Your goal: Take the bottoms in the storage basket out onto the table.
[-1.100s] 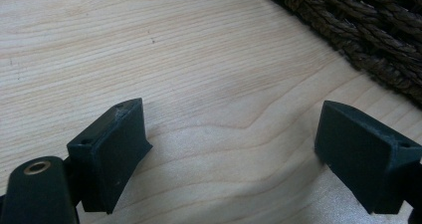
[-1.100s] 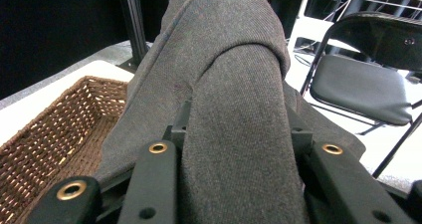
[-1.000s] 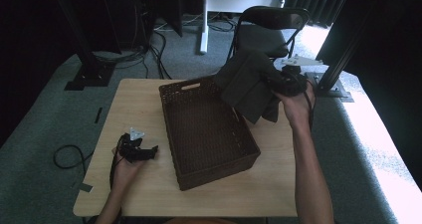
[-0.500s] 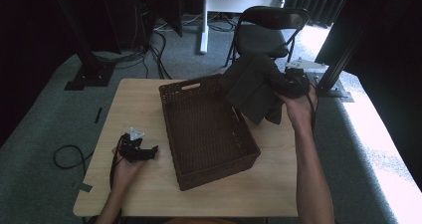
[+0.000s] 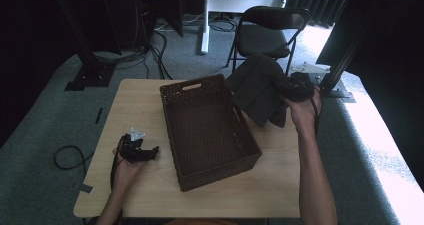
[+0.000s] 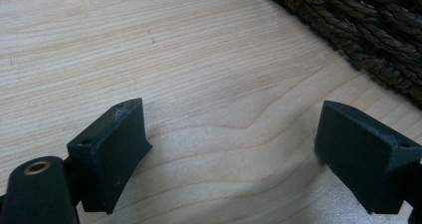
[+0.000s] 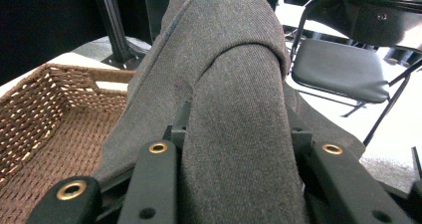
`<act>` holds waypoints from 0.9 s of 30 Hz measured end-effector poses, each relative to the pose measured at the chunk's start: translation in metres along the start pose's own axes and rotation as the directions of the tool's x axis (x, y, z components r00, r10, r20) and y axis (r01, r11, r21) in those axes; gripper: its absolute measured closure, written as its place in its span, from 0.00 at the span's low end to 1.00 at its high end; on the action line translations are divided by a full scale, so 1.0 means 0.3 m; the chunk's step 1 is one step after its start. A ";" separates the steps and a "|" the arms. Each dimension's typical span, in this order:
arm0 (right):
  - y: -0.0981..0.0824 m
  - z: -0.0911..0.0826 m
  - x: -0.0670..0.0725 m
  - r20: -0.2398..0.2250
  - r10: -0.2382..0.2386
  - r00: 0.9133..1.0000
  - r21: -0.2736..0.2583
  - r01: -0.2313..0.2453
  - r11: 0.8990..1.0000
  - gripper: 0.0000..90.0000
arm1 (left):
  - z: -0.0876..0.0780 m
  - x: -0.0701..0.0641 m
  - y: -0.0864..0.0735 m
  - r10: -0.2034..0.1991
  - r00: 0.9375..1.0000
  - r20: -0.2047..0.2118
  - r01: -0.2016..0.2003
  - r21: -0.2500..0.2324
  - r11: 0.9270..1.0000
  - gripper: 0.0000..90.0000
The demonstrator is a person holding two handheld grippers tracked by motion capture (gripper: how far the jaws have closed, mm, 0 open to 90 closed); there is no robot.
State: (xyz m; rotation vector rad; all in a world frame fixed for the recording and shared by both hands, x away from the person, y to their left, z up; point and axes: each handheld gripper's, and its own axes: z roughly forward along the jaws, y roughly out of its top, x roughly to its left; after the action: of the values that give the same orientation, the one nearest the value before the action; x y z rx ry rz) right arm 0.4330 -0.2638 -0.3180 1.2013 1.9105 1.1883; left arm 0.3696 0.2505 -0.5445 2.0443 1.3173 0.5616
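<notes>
A dark grey folded cloth (image 5: 257, 90) hangs in the air beside the far right corner of a dark woven basket (image 5: 170, 96). My right gripper (image 5: 295, 87) is shut on the cloth (image 7: 239, 109), which drapes over its jaws in the right gripper view, with the basket's inside (image 7: 45, 124) to the left below. My left gripper (image 5: 142, 152) rests on the wooden table (image 5: 135, 110) left of the basket. It stands open (image 6: 229, 159) above bare wood, with nothing between its jaws and the basket's wall (image 6: 358, 35) just beyond.
A black folding chair (image 5: 270, 32) stands on the floor behind the table's far right corner. Black stands and cables (image 5: 90, 75) sit at the back left. A metal post with a foot (image 5: 340, 75) is at the right. A cable loop (image 5: 67, 157) lies on the floor at the left.
The right gripper has carried the cloth a little to the right, off the basket's corner. The left gripper has stayed still.
</notes>
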 end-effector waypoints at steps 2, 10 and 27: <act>-0.008 0.002 -0.005 0.007 0.001 1.000 0.003 -0.001 1.000 0.70 | 0.000 0.000 0.000 0.001 1.000 0.000 -0.001 0.001 1.000 0.15; -0.042 0.012 -0.031 0.030 0.014 0.999 0.014 -0.014 1.000 0.70 | 0.000 0.000 0.000 0.001 1.000 -0.002 -0.001 0.000 1.000 0.15; -0.094 0.030 -0.060 0.062 0.019 0.998 0.034 -0.022 0.999 0.69 | 0.000 0.000 0.000 0.002 1.000 -0.002 -0.002 0.002 1.000 0.15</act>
State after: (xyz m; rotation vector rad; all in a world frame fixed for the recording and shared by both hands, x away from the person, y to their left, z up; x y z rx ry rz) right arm 0.4370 -0.2824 -0.3470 1.2640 1.8845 1.1203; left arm 0.3697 0.2504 -0.5444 2.0471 1.3177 0.5640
